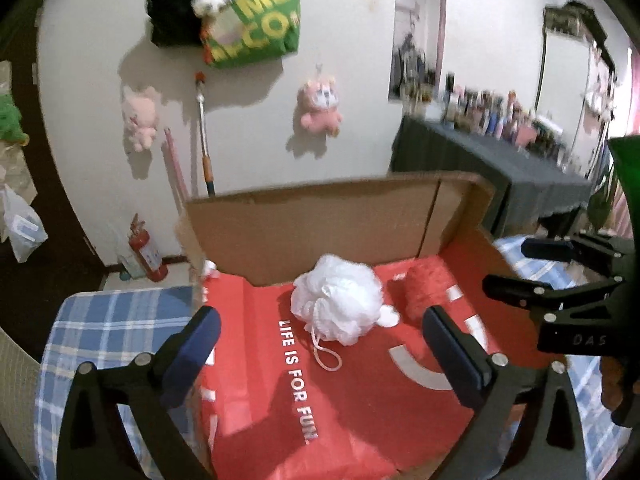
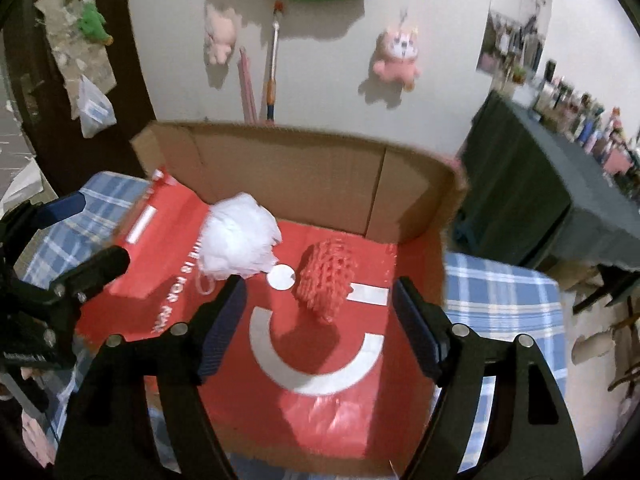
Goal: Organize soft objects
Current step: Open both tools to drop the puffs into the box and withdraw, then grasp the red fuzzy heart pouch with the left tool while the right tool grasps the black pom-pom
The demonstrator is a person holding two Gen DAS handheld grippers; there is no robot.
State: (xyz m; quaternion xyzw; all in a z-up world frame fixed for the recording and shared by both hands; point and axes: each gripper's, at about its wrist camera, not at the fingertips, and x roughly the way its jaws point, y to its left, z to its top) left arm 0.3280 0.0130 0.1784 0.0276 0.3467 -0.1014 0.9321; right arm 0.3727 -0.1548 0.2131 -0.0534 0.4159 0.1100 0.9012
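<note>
A white mesh bath pouf [image 1: 338, 298] [image 2: 238, 238] with a looped cord lies inside an open cardboard box [image 1: 320, 224] [image 2: 288, 168], on a red printed bag lining its floor [image 1: 360, 392] [image 2: 320, 344]. Beside it, to the right, sits a red knitted scrubber [image 1: 428, 290] [image 2: 326, 280]. My left gripper [image 1: 322, 340] hovers above the pouf, open, with nothing between its fingers. My right gripper [image 2: 320, 308] hovers above the red scrubber, also open and empty. Each gripper shows at the edge of the other's view.
The box rests on a blue plaid cloth [image 1: 108, 320] [image 2: 500, 292]. Behind it, plush toys [image 1: 320, 106] and a green bag [image 1: 256, 12] hang on the white wall. A dark-draped table [image 1: 500, 172] crowded with small items stands at right. A red fire extinguisher [image 1: 146, 250] stands on the floor.
</note>
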